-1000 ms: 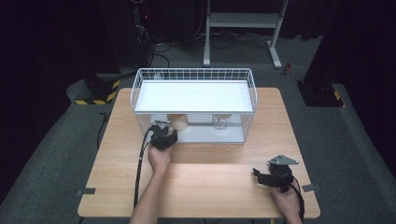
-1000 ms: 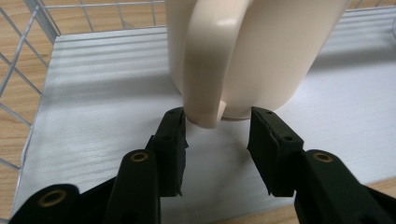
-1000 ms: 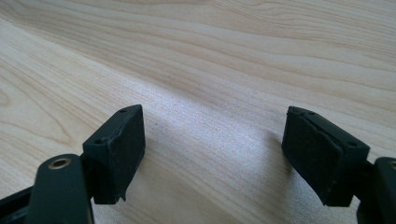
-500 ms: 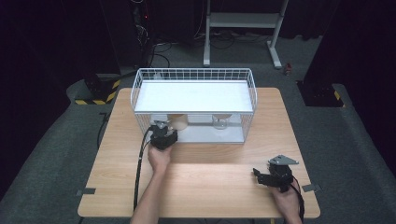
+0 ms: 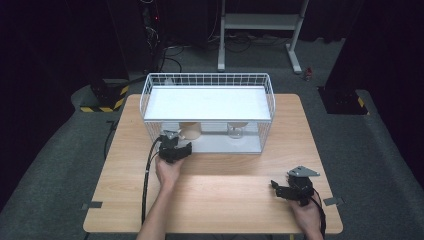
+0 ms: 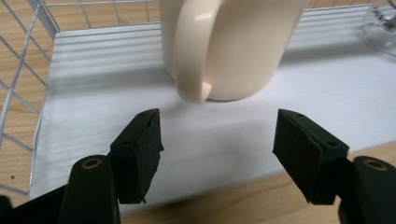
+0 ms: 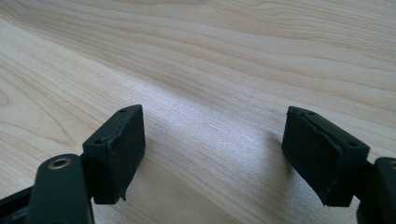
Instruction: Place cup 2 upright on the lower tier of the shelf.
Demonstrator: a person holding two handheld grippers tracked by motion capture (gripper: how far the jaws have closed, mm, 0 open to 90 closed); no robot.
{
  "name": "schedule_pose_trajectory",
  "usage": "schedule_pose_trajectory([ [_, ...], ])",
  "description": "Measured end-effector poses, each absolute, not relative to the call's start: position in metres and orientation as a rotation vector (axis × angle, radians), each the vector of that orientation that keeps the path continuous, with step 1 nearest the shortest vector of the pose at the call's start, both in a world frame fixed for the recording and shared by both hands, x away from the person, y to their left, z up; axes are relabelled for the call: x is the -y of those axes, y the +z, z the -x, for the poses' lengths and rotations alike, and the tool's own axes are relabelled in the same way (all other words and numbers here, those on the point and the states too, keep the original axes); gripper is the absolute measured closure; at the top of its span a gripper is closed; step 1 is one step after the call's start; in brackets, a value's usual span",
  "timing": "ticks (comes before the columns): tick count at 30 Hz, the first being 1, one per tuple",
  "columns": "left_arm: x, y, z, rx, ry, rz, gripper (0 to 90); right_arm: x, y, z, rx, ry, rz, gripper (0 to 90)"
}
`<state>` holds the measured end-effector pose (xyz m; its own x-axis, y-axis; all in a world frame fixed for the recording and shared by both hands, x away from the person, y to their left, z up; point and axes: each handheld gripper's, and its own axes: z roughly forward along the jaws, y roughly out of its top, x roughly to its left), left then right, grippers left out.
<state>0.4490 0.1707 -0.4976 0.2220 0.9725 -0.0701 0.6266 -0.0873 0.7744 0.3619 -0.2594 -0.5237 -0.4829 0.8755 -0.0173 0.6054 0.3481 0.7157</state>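
The cream mug (image 6: 229, 46) stood upright on the white lower shelf (image 6: 102, 84) of the wire rack (image 5: 207, 80), and was judged rigid, glazed, fairly heavy, slippery and breakable, best taken by its handle (image 6: 191, 51) facing the jaws. The left gripper (image 6: 217, 140), held low and level at the rack's open front, had just been opening, its jaws released with nothing between them. The right gripper (image 7: 215, 149) rested open over the bare table (image 5: 225, 200), well apart
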Motion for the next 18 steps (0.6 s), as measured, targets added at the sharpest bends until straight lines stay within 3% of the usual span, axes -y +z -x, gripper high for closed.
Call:
schedule_pose_trajectory([
  [18, -0.181, -0.488, -0.426, -1.452, 0.632, -1.802, 30.6, 0.259, -0.524, -0.362, -2.218, 0.921, -1.298, 21.6],
])
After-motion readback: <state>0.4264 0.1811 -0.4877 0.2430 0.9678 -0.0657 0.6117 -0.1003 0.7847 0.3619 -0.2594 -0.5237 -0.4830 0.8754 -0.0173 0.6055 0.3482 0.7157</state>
